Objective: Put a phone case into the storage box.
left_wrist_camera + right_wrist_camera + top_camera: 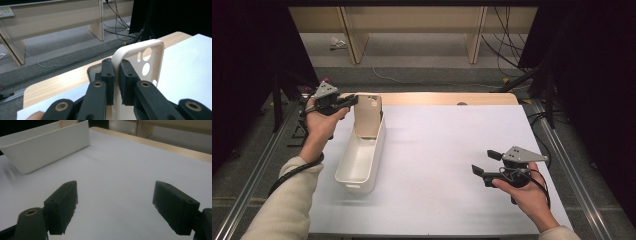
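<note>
Up at the far left of the table, the left gripper [116,75] pinches the rounded rim of a cream, matte phone case [368,116] between its ridged black pads; the case stands upright over the far end of a smooth white plastic bin [360,159], its round camera cut-outs showing. Well apart, the right gripper [113,206] hovers low over the pale sheet-covered table [437,150], its blocky jaws spread wide with nothing between them.

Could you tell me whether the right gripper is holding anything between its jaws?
No, the right gripper has its jaws wide apart with only the bare white table sheet between them.
</note>
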The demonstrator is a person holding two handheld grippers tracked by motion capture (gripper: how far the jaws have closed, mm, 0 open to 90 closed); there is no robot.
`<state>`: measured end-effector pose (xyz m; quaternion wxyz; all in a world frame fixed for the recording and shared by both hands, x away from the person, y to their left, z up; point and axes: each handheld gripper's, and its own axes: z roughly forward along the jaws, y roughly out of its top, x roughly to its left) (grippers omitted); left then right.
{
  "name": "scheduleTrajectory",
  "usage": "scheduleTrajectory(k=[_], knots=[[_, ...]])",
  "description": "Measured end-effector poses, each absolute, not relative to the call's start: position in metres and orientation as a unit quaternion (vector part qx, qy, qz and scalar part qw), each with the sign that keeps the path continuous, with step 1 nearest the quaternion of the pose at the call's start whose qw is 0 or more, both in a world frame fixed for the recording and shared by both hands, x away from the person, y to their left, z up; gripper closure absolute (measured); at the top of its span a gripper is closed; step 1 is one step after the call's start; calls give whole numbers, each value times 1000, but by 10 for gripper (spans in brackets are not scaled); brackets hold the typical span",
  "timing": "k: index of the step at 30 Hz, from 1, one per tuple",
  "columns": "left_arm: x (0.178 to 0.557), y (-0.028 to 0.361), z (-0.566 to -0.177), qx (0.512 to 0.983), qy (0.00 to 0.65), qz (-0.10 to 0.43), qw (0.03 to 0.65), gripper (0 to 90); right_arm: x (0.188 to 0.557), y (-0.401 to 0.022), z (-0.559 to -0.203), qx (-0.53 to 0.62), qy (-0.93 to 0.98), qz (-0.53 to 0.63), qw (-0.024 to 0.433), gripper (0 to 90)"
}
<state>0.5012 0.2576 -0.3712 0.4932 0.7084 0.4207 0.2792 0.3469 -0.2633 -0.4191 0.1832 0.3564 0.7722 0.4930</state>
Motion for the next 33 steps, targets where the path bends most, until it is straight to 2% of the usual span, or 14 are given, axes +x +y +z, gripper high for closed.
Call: scheduleTrajectory(k=[19,33], knots=[[509,263,-395,725,422,248,485,829,347,-263,-420,357,773,492,183,210],[516,264,-398,731,424,257,468,811,347,-263,-420,357,773,492,183,210]])
